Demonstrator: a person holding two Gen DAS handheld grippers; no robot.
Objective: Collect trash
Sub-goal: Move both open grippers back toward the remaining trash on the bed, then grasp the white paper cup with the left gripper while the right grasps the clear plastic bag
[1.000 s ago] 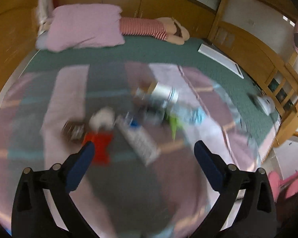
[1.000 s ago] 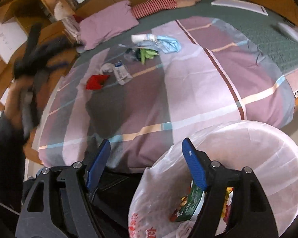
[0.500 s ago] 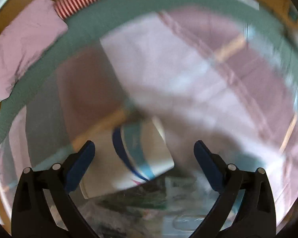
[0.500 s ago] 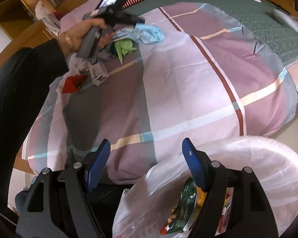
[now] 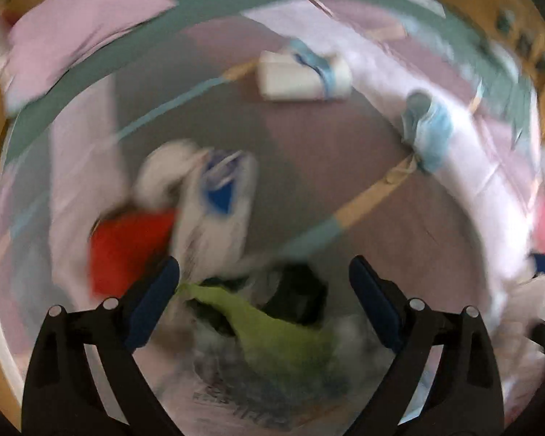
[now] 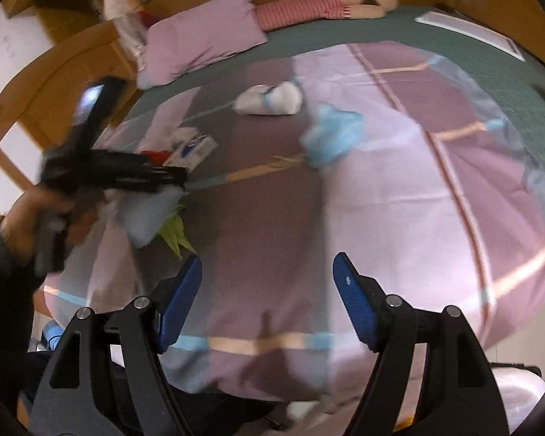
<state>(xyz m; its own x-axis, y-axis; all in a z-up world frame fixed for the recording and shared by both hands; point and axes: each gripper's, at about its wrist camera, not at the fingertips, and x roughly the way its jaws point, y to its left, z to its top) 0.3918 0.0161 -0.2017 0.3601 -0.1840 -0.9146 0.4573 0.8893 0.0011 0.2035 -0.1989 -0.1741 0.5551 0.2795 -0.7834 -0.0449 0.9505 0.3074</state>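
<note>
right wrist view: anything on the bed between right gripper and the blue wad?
Nothing: bare bedspread from the right gripper up to the blue wad, per right wrist view.

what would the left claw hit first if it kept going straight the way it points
Probably the crumpled green wrapper, which lies between the open left claw fingers atop clear plastic. Motion blur leaves depth unclear.

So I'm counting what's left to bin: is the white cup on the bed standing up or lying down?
Lying down: the white cup rests on its side on the bedspread, apart from the other litter.
</note>
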